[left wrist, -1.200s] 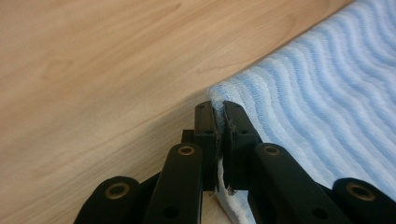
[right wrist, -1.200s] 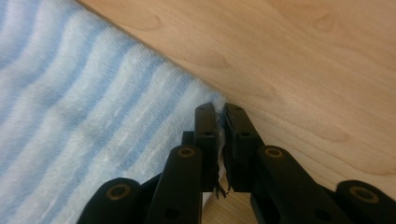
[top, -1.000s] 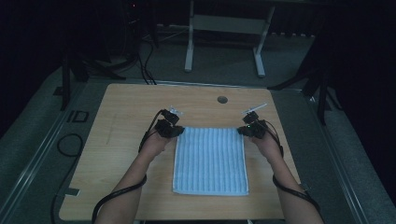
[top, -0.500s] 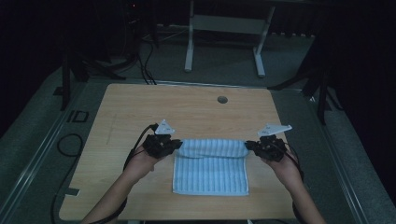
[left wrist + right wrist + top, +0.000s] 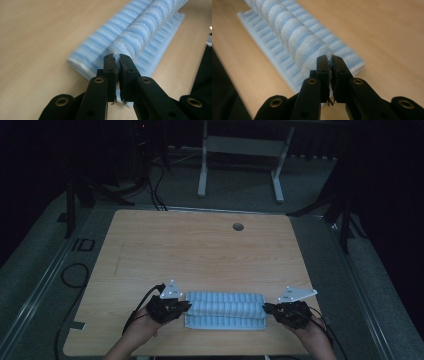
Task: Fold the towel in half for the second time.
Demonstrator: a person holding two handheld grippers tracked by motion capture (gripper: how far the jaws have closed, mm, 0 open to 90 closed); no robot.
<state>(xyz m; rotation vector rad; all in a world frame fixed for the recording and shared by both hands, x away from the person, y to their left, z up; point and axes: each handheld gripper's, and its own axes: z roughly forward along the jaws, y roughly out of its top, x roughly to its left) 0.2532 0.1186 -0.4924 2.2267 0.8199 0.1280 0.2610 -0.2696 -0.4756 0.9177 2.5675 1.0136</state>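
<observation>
A blue-and-white striped towel (image 5: pixel 224 310) lies folded over itself near the front edge of the wooden table (image 5: pixel 200 250). My left gripper (image 5: pixel 184 306) is shut on the towel's left corner, and my right gripper (image 5: pixel 266 308) is shut on its right corner. In the left gripper view the towel (image 5: pixel 142 35) rises as a rounded fold from the pinching left gripper (image 5: pixel 117 60), above the flat layer beneath. The right gripper view shows the same: the towel (image 5: pixel 294 40) bulges away from the closed right gripper (image 5: pixel 329 60).
A round cable hole (image 5: pixel 238 226) sits near the table's far edge. Beyond the table stands a white metal frame (image 5: pixel 240 150) on the dark floor. Cables (image 5: pixel 75 275) trail on the floor left of the table.
Both grippers have pulled the towel's far edge toward the front of the table, folding the flat towel over onto its near half.
</observation>
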